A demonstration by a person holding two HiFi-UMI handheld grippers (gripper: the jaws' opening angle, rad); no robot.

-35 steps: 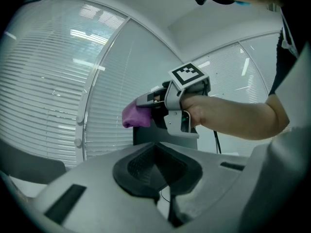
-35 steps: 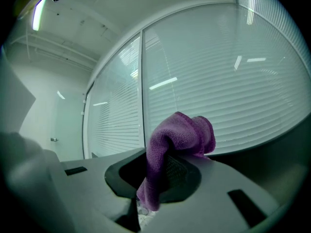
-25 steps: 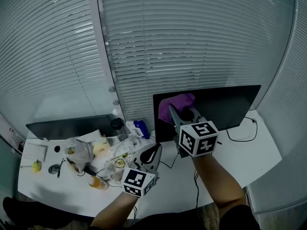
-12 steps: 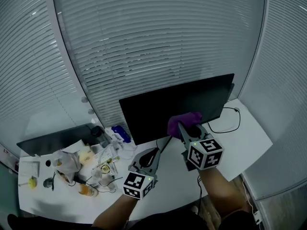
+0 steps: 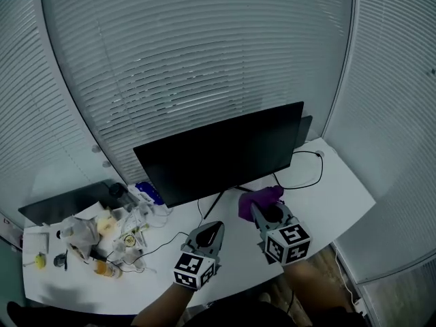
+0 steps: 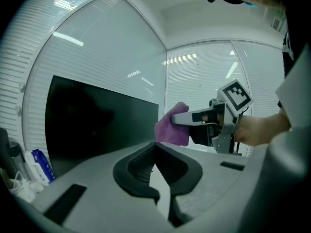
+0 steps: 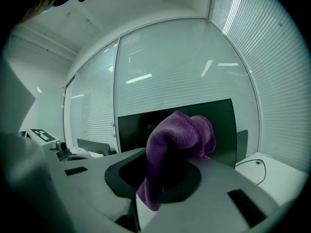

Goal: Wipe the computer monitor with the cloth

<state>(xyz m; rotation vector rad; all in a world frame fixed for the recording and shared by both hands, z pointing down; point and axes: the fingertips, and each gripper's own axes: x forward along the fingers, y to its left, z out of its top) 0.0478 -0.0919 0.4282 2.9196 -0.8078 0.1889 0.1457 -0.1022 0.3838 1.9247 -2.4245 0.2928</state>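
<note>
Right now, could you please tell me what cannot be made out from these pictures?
Dust on the flat black monitor: all views, screen too dark.
Monitor's foot: right gripper view, behind the purple knitted cloth.
Small clutter at the white desk's left end: head view, too small.
One end of the looped black cable: head view, behind the monitor.

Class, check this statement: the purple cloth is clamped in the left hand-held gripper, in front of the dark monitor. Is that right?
Not right: the purple cloth is clamped in the right hand-held gripper, in front of the dark monitor. The right gripper view shows it between those jaws; the left hand-held gripper holds nothing.
</note>
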